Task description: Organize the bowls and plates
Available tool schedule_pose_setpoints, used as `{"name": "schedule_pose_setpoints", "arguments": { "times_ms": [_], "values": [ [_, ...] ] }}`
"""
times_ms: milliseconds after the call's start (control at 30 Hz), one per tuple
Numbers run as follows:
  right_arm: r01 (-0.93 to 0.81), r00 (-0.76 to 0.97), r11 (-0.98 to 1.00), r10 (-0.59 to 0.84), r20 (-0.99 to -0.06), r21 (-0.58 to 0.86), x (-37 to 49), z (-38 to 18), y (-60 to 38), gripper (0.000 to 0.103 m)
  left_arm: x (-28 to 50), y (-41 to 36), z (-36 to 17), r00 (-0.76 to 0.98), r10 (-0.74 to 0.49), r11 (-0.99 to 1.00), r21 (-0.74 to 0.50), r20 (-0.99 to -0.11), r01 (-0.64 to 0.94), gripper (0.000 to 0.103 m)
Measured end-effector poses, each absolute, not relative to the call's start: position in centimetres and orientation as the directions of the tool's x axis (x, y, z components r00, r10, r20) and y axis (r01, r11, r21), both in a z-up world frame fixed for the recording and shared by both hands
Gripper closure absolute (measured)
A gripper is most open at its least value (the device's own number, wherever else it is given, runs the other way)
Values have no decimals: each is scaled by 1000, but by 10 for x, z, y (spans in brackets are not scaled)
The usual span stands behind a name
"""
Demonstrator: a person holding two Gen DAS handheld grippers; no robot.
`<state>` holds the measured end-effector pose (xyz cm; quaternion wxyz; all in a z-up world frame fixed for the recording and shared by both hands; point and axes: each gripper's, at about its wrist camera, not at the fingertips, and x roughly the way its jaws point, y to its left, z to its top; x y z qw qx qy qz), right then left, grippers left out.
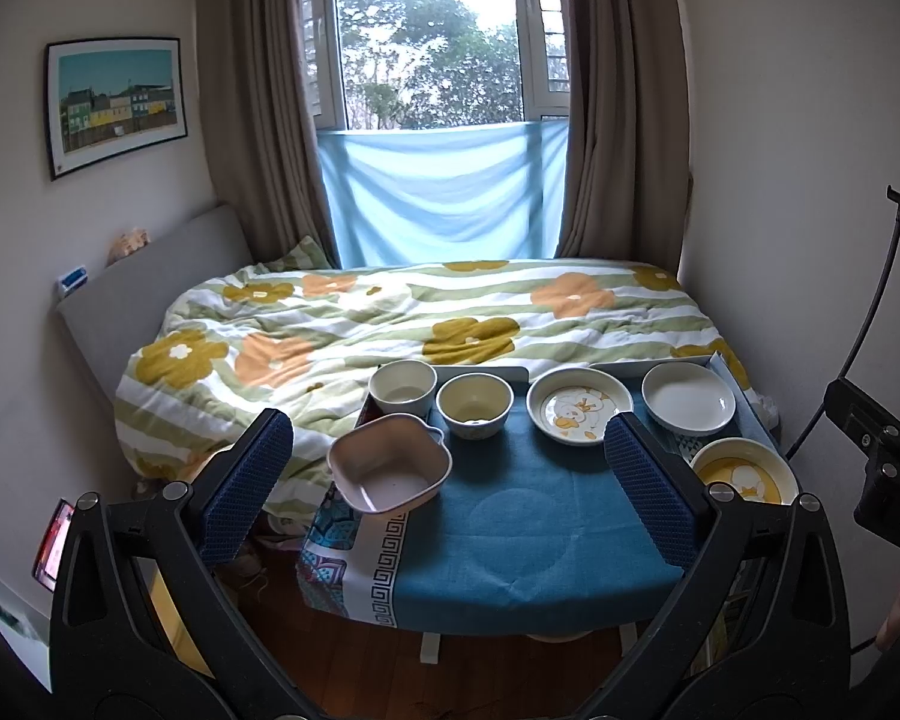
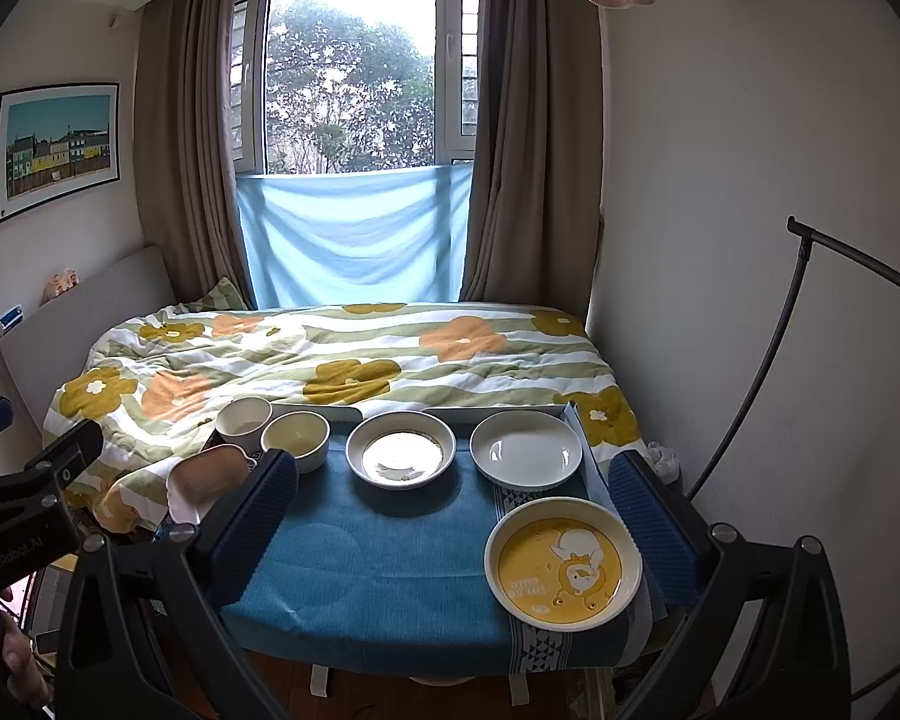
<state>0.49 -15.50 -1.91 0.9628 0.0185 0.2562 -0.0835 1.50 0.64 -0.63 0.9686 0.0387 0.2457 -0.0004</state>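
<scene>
A: Where do the dishes lie from each gripper?

B: All are on the worktop [image 2: 390, 570] with the blue cloth, ahead of both. The bowls are on the left: the pink square bowl [image 1: 389, 464] at the left edge, then the white bowl [image 1: 402, 387] and the cream bowl [image 1: 474, 405] behind it. The plates are on the right: the duck plate [image 2: 400, 449] in the middle, the plain white plate [image 2: 526, 449] at the far right, and the yellow plate [image 2: 563, 570] at the near right.

A: And the grippers?

B: The left gripper [image 1: 450, 480] is spread wide and holds nothing. The right gripper [image 2: 456, 522] is also spread wide and empty. Both are above the near edge, not touching any dish.

A: Which one is nearer to what?

B: I judge the left one is nearer to the pink square bowl, just beside its left finger. The yellow plate lies near the right finger of the right gripper, so that side suits the plates.
</scene>
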Motion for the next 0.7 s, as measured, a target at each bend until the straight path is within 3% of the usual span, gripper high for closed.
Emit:
{"name": "schedule_pose_setpoints", "arguments": {
  "times_ms": [467, 700],
  "values": [
    [201, 851, 979, -170, -496, 9, 11, -22, -163, 0, 23, 1, -7, 876, 2, 995, 88, -483, 47, 0],
    [287, 816, 957, -224, -533, 38, 6, -40, -191, 0, 53, -23, -24, 826, -88, 981, 96, -557, 169, 0]
  ]
}}
